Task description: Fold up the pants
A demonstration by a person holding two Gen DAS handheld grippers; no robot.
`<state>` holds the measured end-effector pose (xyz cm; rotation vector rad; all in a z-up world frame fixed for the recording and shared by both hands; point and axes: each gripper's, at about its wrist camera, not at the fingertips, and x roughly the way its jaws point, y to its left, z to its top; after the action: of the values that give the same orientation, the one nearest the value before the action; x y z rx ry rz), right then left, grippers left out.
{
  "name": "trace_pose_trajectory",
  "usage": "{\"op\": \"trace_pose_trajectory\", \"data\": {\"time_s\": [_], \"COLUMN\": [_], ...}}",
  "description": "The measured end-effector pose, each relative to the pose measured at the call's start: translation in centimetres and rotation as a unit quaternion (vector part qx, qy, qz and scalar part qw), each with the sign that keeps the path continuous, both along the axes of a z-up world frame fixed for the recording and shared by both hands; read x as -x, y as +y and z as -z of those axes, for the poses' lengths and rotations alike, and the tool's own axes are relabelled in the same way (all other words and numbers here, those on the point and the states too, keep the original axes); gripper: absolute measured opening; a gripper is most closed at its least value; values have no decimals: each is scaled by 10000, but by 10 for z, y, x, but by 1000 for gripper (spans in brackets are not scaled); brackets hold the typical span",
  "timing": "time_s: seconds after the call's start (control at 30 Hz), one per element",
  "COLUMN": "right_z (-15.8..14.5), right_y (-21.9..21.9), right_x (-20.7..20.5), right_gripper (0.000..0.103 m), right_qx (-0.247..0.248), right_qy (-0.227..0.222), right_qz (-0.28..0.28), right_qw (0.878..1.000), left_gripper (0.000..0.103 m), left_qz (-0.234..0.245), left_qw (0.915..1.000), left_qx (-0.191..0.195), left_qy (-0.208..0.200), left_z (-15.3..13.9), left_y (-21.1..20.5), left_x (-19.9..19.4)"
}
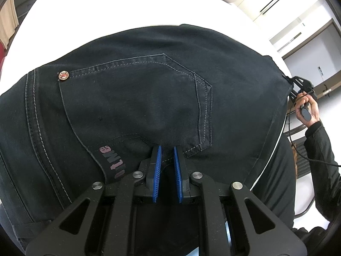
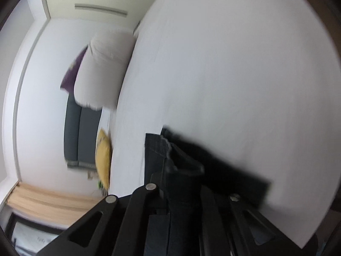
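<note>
Seen from the left wrist, the dark pants (image 1: 136, 98) spread over the white tabletop (image 1: 110, 10), their back pocket (image 1: 136, 98) at centre and a metal rivet (image 1: 63, 75) at 10 o'clock. The left gripper (image 1: 167, 149) pinches the pocket's lower edge at 6 o'clock, blue pads (image 1: 158, 170) narrowly apart. At 3 o'clock, the right gripper (image 1: 298, 85) meets the pants' far edge. In the blurred right wrist view, the right gripper (image 2: 181, 170) holds a dark fold of cloth at 6 o'clock.
</note>
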<state>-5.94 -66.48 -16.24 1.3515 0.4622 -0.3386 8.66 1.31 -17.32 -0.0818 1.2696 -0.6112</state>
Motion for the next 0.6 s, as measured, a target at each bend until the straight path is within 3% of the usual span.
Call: {"op": "trace_pose_trajectory", "data": {"time_s": [0.1, 0.2, 0.3, 0.6], "right_z": [13, 21, 7, 6], "right_y": [-3, -3, -2, -15], "right_x": [8, 2, 9, 11], "right_gripper": [4, 2, 8, 6], "right_qx": [-166, -102, -73, 374], "right_qy": [-1, 63, 89, 566], "right_qz": [297, 236, 205, 257], "right_qw": [9994, 9997, 9997, 9974], "left_gripper": [12, 12, 12, 12], "left_qz": [28, 17, -20, -35], "left_qw": [10000, 10000, 10000, 9999], "left_qx": [3, 36, 76, 100], "left_qy": [-16, -11, -22, -51], "left_z": [0, -1, -1, -4], "left_y": [2, 4, 8, 15], "left_x": [0, 0, -1, 1]}}
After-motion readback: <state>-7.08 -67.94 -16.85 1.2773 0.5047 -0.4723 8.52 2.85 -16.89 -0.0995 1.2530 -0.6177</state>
